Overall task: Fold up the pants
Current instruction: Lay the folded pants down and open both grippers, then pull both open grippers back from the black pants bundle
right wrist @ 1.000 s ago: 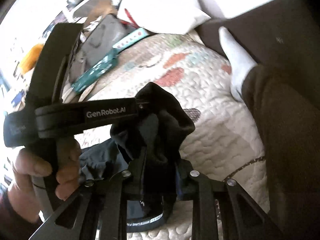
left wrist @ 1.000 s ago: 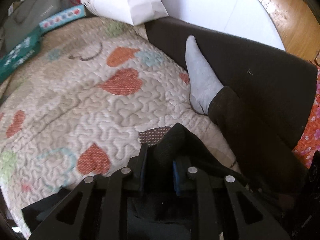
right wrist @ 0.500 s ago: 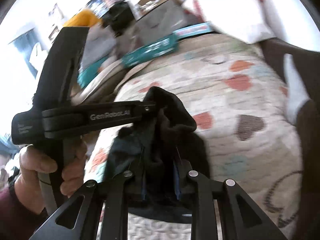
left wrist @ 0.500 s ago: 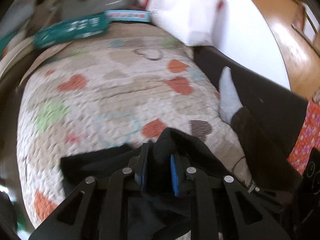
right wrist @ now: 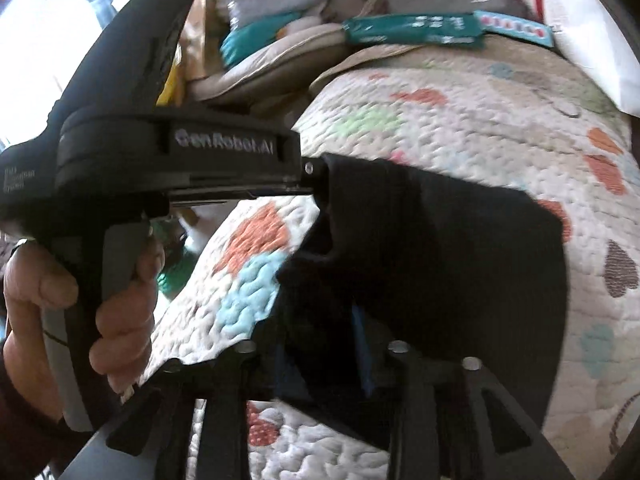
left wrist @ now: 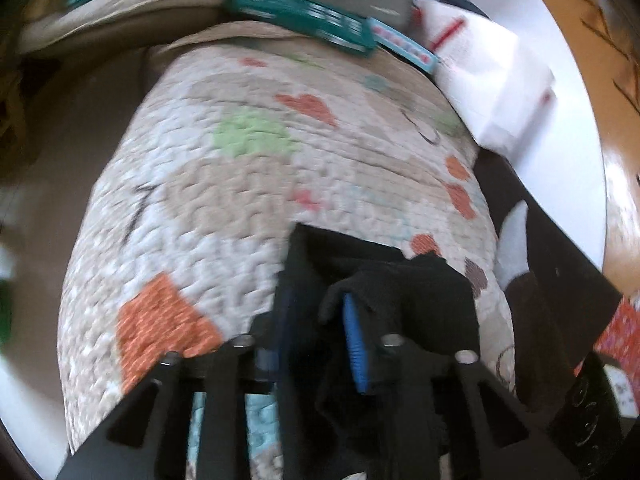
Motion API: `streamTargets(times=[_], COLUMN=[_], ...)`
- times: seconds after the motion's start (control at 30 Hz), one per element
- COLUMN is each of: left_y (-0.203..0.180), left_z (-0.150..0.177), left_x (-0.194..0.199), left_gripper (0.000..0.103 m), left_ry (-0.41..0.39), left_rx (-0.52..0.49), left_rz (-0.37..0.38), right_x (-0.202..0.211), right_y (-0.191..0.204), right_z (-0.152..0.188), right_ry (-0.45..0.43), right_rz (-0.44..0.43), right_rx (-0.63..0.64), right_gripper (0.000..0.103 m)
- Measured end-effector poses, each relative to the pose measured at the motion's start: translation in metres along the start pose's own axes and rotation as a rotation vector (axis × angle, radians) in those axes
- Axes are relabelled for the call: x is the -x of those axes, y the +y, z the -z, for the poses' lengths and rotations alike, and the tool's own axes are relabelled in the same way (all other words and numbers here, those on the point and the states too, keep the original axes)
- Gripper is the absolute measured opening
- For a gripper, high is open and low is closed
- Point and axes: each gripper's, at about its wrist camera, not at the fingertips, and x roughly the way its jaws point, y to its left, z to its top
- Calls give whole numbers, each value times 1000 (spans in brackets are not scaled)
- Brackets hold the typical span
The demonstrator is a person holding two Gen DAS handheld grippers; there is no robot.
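Observation:
The black pants (right wrist: pixel 440 260) lie folded on a quilted cover with heart patches (left wrist: pixel 240 200). My left gripper (left wrist: pixel 316 308) is low over their near corner. Its jaws are opening, and loose black cloth (left wrist: pixel 400 292) lies between them and drapes over the right finger, whose blue pad (left wrist: pixel 354 344) shows bare. My right gripper (right wrist: pixel 320 332) is at the pants' near edge. Its jaws are also opening, with black cloth between them and no pad pressing on it. In the right wrist view a hand (right wrist: pixel 48 300) holds the left gripper, whose tip touches the pants' far left corner.
A person's foot in a grey sock (left wrist: pixel 512 244) and a dark-trousered leg rest at the quilt's right side by a dark cushion (left wrist: pixel 560 260). Teal boxes (left wrist: pixel 304 12) and a white bag (left wrist: pixel 488 80) sit beyond the quilt's far edge. Clutter is piled at the far left.
Both grippers swept sideways across the quilt and rolled, carrying the bunched black cloth. Their jaws went from shut on it to parted, and the pants now lie flatter.

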Motion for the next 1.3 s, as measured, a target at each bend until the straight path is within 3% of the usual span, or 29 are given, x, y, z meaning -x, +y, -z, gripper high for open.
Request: streamTargets(times=[0.03, 0.13, 0.23, 0.37, 0.6, 0.67, 0.73, 0.8, 1.03, 1.2, 1.3], left_y=[7, 28, 51, 68, 44, 25, 14, 11, 29, 40, 31], left_z=[4, 10, 14, 20, 53, 67, 78, 88, 91, 88, 83], left_x=[5, 16, 27, 39, 46, 39, 29, 11, 0, 0, 5], left_gripper=[36, 42, 45, 45, 45, 45, 45, 38, 38, 39, 39], left_ry=[-16, -57, -81, -97, -89, -71, -38, 24, 33, 36, 27], left_rx=[22, 90, 165, 226, 254, 224, 214, 220, 290, 313, 255], left_rz=[-9, -33, -36, -113, -19, -9, -2, -4, 13, 39, 7], right_x=[-3, -1, 6, 31, 58, 49, 30, 13, -70, -83, -57], right_y=[4, 20, 31, 16, -24, -24, -20, -17, -25, -30, -37], right_z=[3, 12, 19, 15, -26, -40, -57, -68, -94, -102, -106], right_ry=[12, 24, 36, 33, -56, -45, 19, 83, 273, 296, 208], right_rz=[-24, -46, -43, -69, 62, 55, 6, -22, -45, -50, -69], right_rx=[8, 60, 111, 90, -19, -5, 3, -6, -99, -144, -139], right_gripper=[55, 66, 67, 67, 67, 63, 46, 42, 42, 42, 43])
